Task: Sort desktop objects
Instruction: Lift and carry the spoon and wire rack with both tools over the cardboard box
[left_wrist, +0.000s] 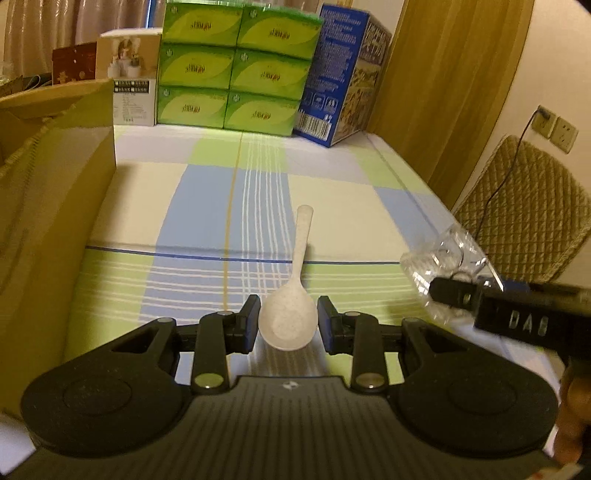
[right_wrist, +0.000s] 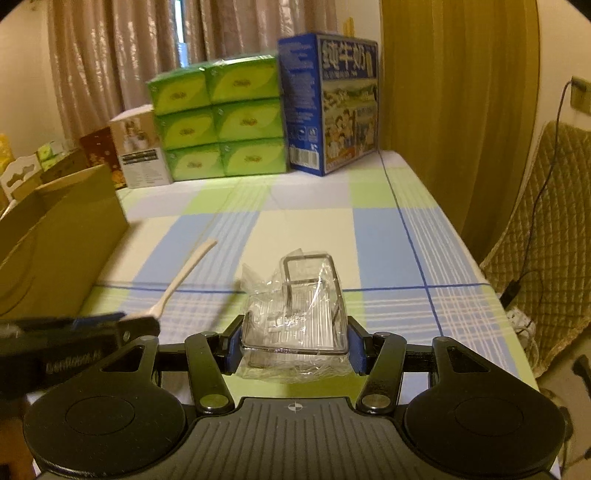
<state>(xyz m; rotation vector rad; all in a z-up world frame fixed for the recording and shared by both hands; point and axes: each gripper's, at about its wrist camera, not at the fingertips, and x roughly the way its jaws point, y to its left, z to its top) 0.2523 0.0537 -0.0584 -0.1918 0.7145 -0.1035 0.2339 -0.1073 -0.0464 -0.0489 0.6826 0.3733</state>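
Note:
A white speckled spoon (left_wrist: 291, 295) lies on the checked tablecloth, bowl toward me, handle pointing away. My left gripper (left_wrist: 289, 325) is open with its fingers on either side of the spoon's bowl, small gaps showing on both sides. The spoon's handle also shows in the right wrist view (right_wrist: 184, 271). My right gripper (right_wrist: 294, 345) is shut on a clear plastic-wrapped packet with a wire frame inside (right_wrist: 295, 314). The packet also shows at the right of the left wrist view (left_wrist: 439, 269), with the right gripper's fingers (left_wrist: 452, 293) on it.
An open cardboard box (left_wrist: 55, 206) stands along the left side. Stacked green tissue boxes (left_wrist: 236, 70), a blue milk carton box (left_wrist: 343, 74) and a white box (left_wrist: 131, 77) line the back. A quilted chair (left_wrist: 532, 210) and curtain stand off the table's right edge.

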